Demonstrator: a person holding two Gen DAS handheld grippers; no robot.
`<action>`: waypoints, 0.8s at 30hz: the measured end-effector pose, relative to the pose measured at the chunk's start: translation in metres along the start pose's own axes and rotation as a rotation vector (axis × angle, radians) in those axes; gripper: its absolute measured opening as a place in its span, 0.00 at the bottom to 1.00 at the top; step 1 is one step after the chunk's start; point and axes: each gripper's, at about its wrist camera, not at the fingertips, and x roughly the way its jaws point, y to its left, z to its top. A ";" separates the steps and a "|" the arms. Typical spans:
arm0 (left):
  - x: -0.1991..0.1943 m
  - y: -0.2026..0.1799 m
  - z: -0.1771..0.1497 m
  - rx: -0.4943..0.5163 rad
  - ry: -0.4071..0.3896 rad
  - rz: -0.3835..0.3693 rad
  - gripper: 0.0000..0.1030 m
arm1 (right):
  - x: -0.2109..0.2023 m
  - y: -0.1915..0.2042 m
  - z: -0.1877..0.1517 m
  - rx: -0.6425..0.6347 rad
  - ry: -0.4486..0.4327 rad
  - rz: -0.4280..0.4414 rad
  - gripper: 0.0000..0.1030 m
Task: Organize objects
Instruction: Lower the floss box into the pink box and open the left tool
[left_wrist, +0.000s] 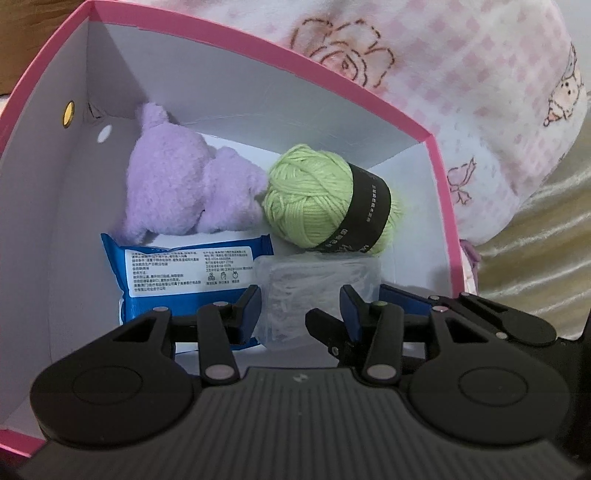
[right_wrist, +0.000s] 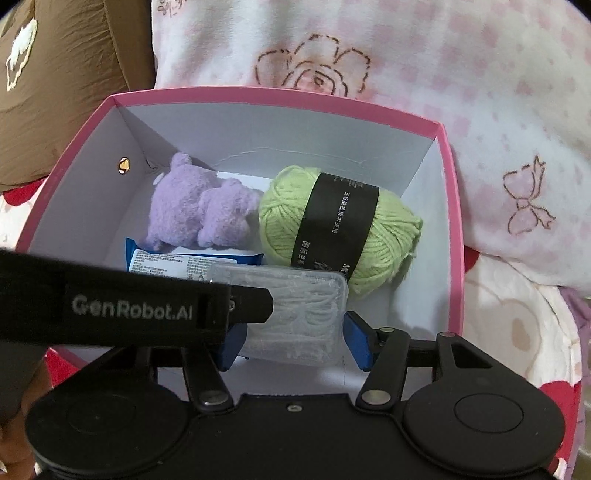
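A pink-rimmed box (left_wrist: 445, 206) (right_wrist: 456, 206) with white walls holds a purple plush toy (left_wrist: 177, 184) (right_wrist: 199, 210), a green yarn ball (left_wrist: 310, 206) (right_wrist: 280, 221) with a black band, a blue wipes pack (left_wrist: 177, 273) (right_wrist: 166, 264) and a clear plastic case (left_wrist: 299, 284) (right_wrist: 295, 317). My right gripper (right_wrist: 295, 343) reaches down into the box, its blue pads against the case's two sides. My left gripper (left_wrist: 301, 310) (right_wrist: 258, 302) comes in from the left and hovers over the case's far-left part, fingers apart; I cannot tell if they touch it. One right finger (left_wrist: 402, 296) shows beside the case.
A pink checked blanket (left_wrist: 443, 74) (right_wrist: 406, 55) with rose embroidery is heaped behind and to the right of the box. A brown cushion (right_wrist: 55, 92) lies at the far left. Patterned red and cream bedding (right_wrist: 517, 332) lies under the box.
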 end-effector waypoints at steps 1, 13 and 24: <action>-0.001 0.002 0.000 -0.016 -0.001 -0.012 0.43 | 0.000 0.000 0.000 -0.003 -0.004 -0.003 0.60; 0.008 -0.001 -0.003 -0.017 0.010 -0.006 0.28 | 0.006 0.002 -0.005 -0.030 -0.008 -0.021 0.50; 0.012 -0.007 -0.008 -0.070 0.014 -0.033 0.26 | 0.004 -0.001 -0.012 -0.092 -0.048 0.011 0.47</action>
